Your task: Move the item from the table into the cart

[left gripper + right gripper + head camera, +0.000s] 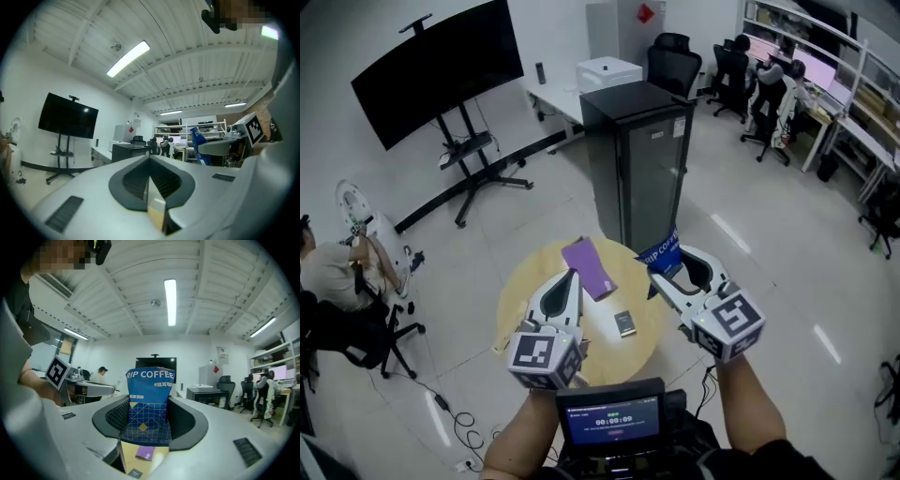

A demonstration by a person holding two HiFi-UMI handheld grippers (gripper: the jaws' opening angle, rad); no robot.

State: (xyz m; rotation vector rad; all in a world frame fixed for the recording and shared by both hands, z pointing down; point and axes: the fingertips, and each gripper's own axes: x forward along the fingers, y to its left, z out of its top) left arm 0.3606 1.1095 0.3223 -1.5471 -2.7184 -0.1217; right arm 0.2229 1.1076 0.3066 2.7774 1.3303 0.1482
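Round wooden table (514,314) at frame centre carries a purple packet (589,267) and, possibly, a dark card (624,323). Right gripper (667,267) clamps the blue drip-coffee bag (149,394) over its upper-right edge; left gripper (572,277) jaws together, empty.

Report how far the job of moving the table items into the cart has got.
Done: nothing shows as delivered, and no cart is in view. In hand: the right gripper is clamped on the blue drip coffee packet, held above the round table; the left gripper is shut and empty. Left: take the packet to the cart. A purple packet and a small dark item lie on the table.
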